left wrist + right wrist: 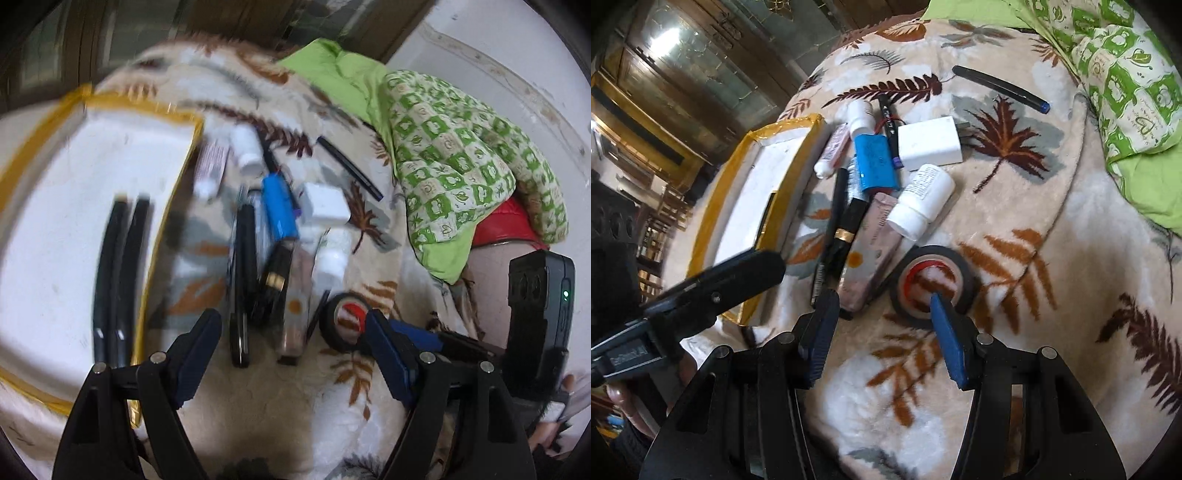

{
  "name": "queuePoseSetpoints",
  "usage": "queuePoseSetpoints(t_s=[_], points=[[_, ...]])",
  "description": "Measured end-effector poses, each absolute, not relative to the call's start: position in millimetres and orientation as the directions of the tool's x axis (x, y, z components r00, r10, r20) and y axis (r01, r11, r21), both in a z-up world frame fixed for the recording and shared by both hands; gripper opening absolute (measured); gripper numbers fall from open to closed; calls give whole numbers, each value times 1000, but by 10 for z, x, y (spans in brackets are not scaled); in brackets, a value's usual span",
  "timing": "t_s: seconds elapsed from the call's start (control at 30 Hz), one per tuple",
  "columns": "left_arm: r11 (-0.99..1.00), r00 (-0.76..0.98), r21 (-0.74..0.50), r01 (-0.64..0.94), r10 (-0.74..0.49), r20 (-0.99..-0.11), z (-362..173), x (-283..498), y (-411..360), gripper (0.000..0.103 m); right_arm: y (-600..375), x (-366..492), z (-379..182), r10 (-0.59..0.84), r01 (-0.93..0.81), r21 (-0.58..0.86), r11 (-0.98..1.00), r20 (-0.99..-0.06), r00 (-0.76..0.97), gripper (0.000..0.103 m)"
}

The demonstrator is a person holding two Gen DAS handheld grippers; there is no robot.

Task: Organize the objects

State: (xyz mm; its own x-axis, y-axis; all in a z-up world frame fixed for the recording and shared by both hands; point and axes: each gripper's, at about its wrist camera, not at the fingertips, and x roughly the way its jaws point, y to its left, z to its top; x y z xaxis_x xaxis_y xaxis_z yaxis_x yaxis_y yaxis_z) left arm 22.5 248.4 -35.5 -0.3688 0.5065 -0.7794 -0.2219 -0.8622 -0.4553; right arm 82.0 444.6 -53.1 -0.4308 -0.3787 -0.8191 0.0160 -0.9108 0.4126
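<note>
Both my grippers stand wide, holding nothing: right gripper [882, 332] has one fingertip [940, 302] inside the tape roll [932, 284]; left gripper [291, 332] hovers nearby.

You see a beige blanket [1015, 229] with brown and grey leaves at centre, a yellow-edged white tray [764, 192] left, a blue battery [873, 164], black tape [932, 284], green-checked cloth [1119, 74] upper right.
</note>
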Motion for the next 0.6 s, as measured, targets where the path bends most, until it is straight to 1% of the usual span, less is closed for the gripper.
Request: queuePoseSetpoints(t_s=[0.13,0.2,0.27,0.3,0.33,0.37,0.4,0.47,0.5,0.57,0.6], points=[[-830,-340,-529,-178,556,-759,-456,167,2344,79,4495,762,-622,-349,-20,393,-919,-837,-421,51],[-820,-334,-544,-179,571,-750,-467,170,2329,78,4583,767,-659,-330,-52,387,-921,-843,-425,47],[-815,-334,-545,-199,579,-744,-447,191,2356,75,4669,771,-677,-316,-80,384,-920,-846,-430,47],[-814,-332,-540,-214,580,-744,-433,199,2382,73,4700,762,-697,-320,-85,389,-917,-846,-426,44],[-815,-332,-532,-229,579,-745,-419,214,2407,70,4717,751,-721,-326,-85,395,-915,-847,-419,41],[-816,-331,-524,-245,578,-746,-404,232,2431,66,4722,735,-750,-333,-85,400,-913,-848,-412,36],[-814,-330,-520,-259,581,-744,-390,246,2448,66,4711,711,-782,-337,-83,401,-912,-851,-402,35],[-815,-329,-510,-275,578,-747,-368,262,2468,65,4648,654,-843,-295,-70,346,-935,-875,-384,30],[-820,-328,-502,-275,571,-753,-371,260,2475,64,4638,632,-879,-282,-75,331,-940,-884,-374,25],[-826,-312,-494,-272,561,-767,-401,250,2494,53,4721,633,-889,-301,-109,364,-925,-878,-372,18],[-828,-297,-491,-271,557,-775,-423,240,2511,52,4769,655,-861,-315,-115,382,-917,-870,-379,17]])
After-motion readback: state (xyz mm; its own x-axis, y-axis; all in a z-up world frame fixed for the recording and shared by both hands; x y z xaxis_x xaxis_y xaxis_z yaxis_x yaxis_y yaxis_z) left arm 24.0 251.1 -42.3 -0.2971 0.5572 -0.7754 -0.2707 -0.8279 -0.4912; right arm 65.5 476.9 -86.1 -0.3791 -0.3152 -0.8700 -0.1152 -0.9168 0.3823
